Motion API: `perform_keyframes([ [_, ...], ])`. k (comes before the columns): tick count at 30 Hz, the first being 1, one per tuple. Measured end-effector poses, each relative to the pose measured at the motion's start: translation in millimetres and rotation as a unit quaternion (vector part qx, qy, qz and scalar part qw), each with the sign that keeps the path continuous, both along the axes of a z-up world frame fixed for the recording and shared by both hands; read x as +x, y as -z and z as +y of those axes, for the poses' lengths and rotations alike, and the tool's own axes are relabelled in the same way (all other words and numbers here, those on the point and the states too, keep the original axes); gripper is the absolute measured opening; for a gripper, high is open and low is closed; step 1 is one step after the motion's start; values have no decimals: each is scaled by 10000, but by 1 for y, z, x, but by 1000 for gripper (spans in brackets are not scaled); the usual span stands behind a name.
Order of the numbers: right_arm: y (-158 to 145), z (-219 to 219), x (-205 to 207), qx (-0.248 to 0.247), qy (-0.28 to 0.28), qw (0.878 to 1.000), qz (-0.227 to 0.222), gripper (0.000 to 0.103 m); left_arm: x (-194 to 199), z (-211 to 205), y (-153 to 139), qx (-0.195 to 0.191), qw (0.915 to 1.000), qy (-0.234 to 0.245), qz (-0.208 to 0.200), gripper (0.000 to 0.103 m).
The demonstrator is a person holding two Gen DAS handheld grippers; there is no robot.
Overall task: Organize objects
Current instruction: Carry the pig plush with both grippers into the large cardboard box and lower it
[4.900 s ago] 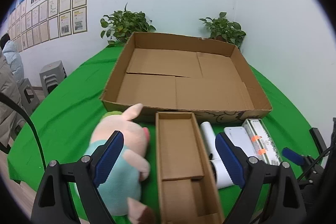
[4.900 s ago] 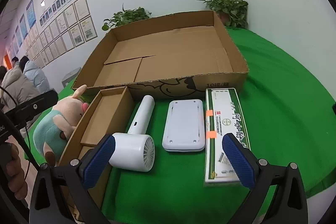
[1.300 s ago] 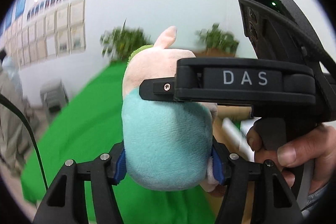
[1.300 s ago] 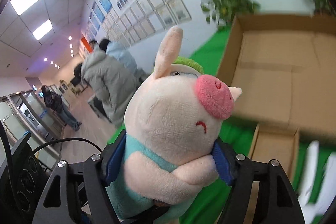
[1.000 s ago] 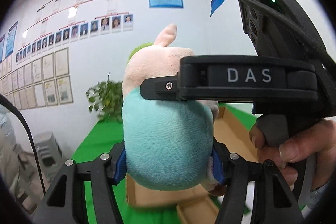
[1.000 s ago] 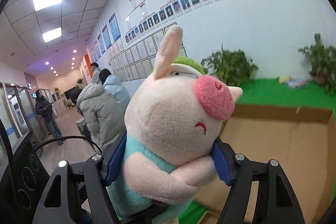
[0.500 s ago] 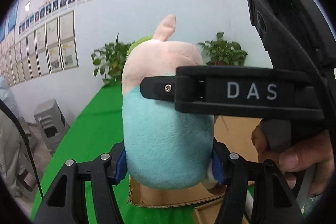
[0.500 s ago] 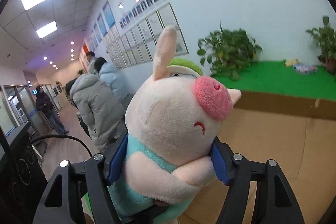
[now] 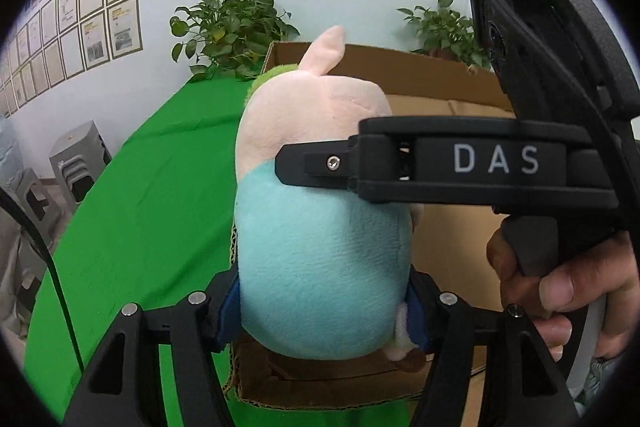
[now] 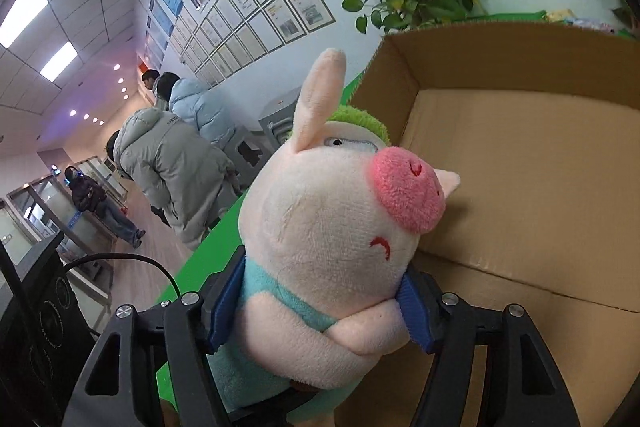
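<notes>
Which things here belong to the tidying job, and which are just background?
In play:
- pig plush toy, clamped by both the left hand-held gripper, whose jaws are opening, and the right hand-held gripper
- large cardboard box

Background:
- potted plants
- framed wall documents
- people in padded coats
- grey stools

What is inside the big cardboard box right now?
Only bare cardboard floor shows inside the box. The plush pig, gripped over its near corner, hides part of the floor.

My left wrist view faces the plush pig's back at close range; my right faces its front, both sharing the cardboard box behind.
</notes>
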State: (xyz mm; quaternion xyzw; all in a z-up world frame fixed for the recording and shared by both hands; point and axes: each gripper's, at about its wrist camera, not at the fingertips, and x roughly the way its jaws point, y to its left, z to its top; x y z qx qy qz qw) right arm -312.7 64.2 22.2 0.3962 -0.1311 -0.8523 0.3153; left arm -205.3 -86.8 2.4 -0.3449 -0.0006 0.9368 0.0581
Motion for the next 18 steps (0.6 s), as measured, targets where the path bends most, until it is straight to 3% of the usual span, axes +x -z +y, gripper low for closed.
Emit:
perform_keyframes([
  [9,22,-8,0,203,-121,9997,-78,65,25,-22,3,271,9995,174,42,70],
  [14,39,-9,3,348,-49,9989,-321,66,33,-36,4,185,9997,81,162,70],
  [17,46,-12,1,293,171,9990,-288,78,23,-46,11,226,9997,29,30,70],
  [18,47,-13,2,298,215,9990,-249,86,21,-48,13,241,9997,5,-11,70],
])
